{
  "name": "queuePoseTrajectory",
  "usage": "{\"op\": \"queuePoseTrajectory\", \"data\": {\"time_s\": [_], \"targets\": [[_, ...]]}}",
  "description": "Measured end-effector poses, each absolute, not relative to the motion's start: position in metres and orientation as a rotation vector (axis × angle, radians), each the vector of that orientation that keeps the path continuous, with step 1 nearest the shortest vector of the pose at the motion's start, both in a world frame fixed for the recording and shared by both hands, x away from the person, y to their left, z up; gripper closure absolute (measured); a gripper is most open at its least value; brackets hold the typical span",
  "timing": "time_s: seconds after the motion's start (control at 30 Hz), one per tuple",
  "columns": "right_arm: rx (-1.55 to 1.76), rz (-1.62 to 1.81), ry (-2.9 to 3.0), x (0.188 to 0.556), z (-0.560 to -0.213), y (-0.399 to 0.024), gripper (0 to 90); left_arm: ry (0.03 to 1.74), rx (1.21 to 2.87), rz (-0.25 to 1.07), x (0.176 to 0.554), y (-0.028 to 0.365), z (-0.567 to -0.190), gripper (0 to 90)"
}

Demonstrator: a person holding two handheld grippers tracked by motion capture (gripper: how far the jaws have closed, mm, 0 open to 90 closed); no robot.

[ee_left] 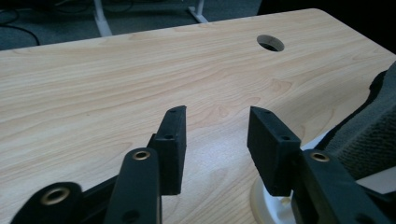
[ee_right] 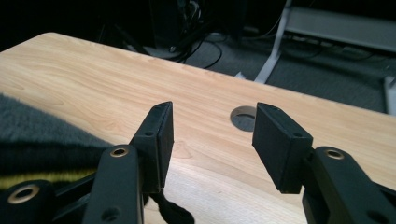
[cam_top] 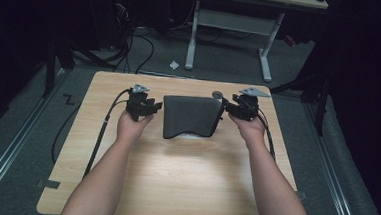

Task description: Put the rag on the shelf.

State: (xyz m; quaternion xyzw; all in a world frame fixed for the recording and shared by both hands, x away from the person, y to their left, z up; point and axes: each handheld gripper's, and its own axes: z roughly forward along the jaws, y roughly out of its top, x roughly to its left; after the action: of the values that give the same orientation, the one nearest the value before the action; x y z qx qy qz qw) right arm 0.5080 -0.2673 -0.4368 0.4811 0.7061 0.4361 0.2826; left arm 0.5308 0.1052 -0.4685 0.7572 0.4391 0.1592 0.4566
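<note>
You hold both grippers level with the far end of the dark grey cloth [cam_top: 190, 116], one on each flank, and that looks deliberate: it sets you up to take both far corners at once. The cloth lies flat in the middle of the wooden table [cam_top: 174, 176], folded into a rough rectangle, with something pale peeking from under its near edge. Your left gripper [cam_top: 148, 106] sits just beside the cloth's left edge, jaws spread, nothing between them. In the left gripper view those jaws frame bare wood, with the cloth [ee_left: 373, 135] off to the side, so you're beside the fabric, not over it. Your right gripper [cam_top: 228, 109] is tight against the cloth's far right corner, jaws parted too and empty. In the right gripper view the cloth [ee_right: 42, 135] lies low at one side, and the round cable hole [ee_right: 243, 117] in the tabletop shows between the jaws.

Now the unclear bits. Whether the right gripper actually touches the cloth, I can't tell from above. A white, rounded object [ee_left: 268, 205] sits under the cloth's edge in the left gripper view, cut off by the frame and a jaw, so what it is stays open. A yellowish strip along the cloth in the right gripper view is too blurred to name. The surroundings beyond the table are dark.
</note>
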Motion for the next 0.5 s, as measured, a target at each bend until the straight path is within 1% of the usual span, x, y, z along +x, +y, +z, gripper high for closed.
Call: {"op": "queuePoseTrajectory", "data": {"time_s": [0.1,0.2,0.33,0.4,0.5], "targets": [[1.285,1.161,1.882,0.502,-0.438,-0.272,48.4,1.07,1.88,0.416,0.527,0.106,-0.467,54.4],[1.278,1.142,1.896,0.497,-0.438,-0.275,46.4,1.065,1.86,0.435,0.52,0.111,-0.466,53.6],[1.24,1.152,1.876,0.484,-0.437,-0.277,46.5,1.058,1.829,0.414,0.508,0.119,-0.469,48.1],[1.237,1.138,1.895,0.477,-0.437,-0.278,44.8,1.049,1.826,0.406,0.502,0.122,-0.471,44.8],[1.205,1.115,1.907,0.468,-0.436,-0.277,44.1,1.04,1.807,0.395,0.491,0.128,-0.471,42.2]]}}
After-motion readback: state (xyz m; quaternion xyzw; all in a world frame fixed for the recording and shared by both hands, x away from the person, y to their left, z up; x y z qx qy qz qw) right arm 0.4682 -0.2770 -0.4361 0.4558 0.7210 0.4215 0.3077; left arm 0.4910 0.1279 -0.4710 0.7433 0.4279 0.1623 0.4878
